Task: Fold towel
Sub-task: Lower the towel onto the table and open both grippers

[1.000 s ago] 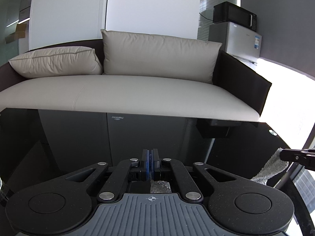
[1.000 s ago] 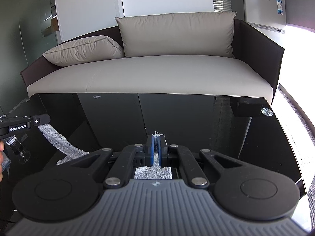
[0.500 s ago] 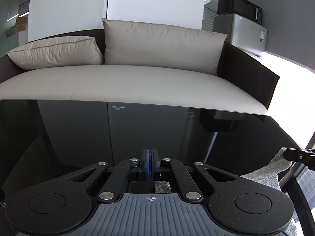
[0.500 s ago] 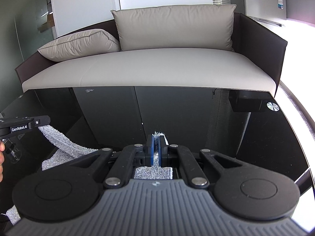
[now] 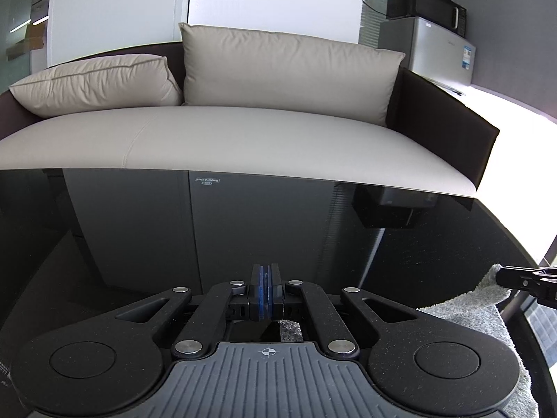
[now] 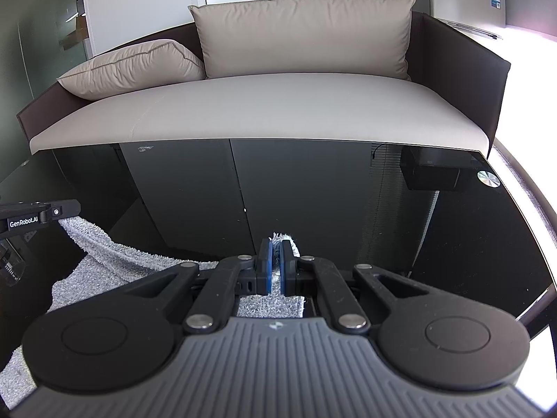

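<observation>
I see both grippers, left [image 5: 265,280] and right [image 6: 277,261], with fingers pinching towel [image 6: 115,257] corners over the black surface [image 6: 348,202].

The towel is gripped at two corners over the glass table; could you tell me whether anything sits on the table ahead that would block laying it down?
Nothing visible does. The right gripper and left gripper are both shut on the towel, and the black glass table ahead is bare up to the sofa.

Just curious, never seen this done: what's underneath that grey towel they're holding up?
Under the towel is the glossy black table. Part of it lies there; the edge rises to both grippers. Anything beneath the resting part is covered.
</observation>
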`<move>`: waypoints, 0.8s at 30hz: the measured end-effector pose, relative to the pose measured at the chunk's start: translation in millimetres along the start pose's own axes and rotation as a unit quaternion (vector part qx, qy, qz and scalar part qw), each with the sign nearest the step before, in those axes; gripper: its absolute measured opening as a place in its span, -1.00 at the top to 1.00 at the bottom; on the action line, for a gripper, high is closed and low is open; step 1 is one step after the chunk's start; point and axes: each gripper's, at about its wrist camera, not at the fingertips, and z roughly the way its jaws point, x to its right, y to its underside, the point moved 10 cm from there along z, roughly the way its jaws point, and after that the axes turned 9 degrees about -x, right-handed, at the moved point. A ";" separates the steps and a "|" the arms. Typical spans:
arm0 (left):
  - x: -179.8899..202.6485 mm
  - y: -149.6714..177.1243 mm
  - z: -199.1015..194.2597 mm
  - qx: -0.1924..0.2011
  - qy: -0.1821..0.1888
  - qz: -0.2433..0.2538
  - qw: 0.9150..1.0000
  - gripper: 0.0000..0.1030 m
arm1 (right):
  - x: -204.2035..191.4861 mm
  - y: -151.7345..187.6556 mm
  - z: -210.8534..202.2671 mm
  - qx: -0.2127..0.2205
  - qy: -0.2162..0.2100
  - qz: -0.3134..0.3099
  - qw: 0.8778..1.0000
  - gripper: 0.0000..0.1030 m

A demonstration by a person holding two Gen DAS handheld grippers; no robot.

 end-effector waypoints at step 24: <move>-7.3 -7.5 4.5 0.010 -0.005 -0.009 1.000 0.43 | 23.7 -6.1 4.9 0.028 0.032 0.038 0.998 0.15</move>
